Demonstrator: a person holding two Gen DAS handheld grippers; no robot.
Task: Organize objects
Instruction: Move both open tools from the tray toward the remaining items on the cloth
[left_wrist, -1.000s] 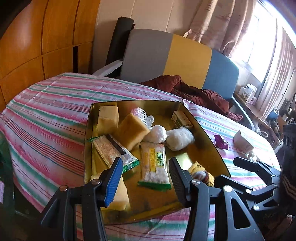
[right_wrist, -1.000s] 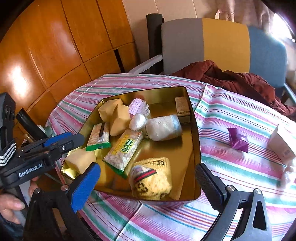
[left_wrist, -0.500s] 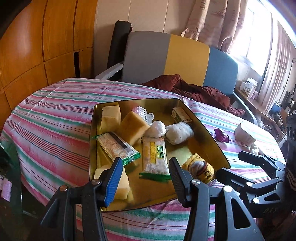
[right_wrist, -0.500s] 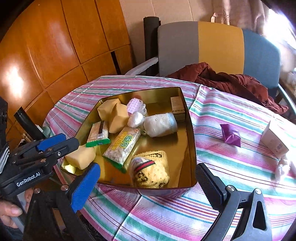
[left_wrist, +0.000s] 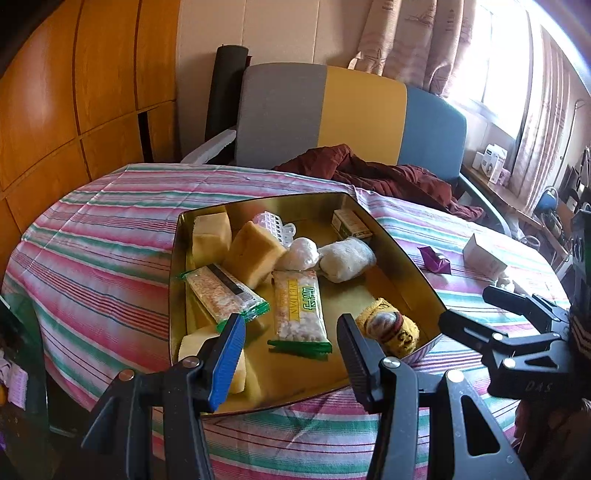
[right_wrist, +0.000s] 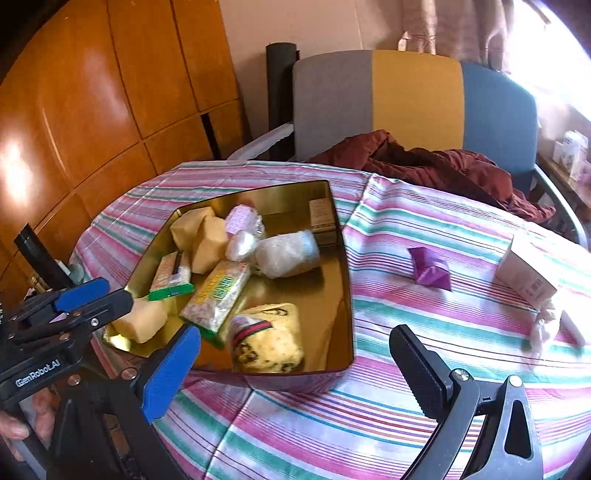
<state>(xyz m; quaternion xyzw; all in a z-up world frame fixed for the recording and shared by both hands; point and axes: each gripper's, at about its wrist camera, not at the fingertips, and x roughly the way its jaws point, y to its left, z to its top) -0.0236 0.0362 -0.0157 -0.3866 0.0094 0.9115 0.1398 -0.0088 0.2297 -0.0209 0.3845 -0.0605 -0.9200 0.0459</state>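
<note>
While both claws hung spread and empty at the near edge of the striped bench (right_wrist: 424, 229), the gold tin (right_wrist: 341, 280) sat in the middle of it, holding most of the things. Inside the tin, at its left, lay yellow sponge blocks (left_wrist: 253, 254) and a green-edged snack bar (left_wrist: 225, 293); in its middle, a yellow snack packet (left_wrist: 301, 310) and a white rolled sock (left_wrist: 345, 258); at its near right corner, a yellow patterned sock bundle (right_wrist: 267, 338). The left claw (left_wrist: 291, 349) hovered over the tin's near rim, the right claw (right_wrist: 295, 365) just outside its near right corner. Right of the tin, well apart on the cloth, lay a purple wrapper (right_wrist: 430, 271) and, farther right, a white box (right_wrist: 526, 269).
</note>
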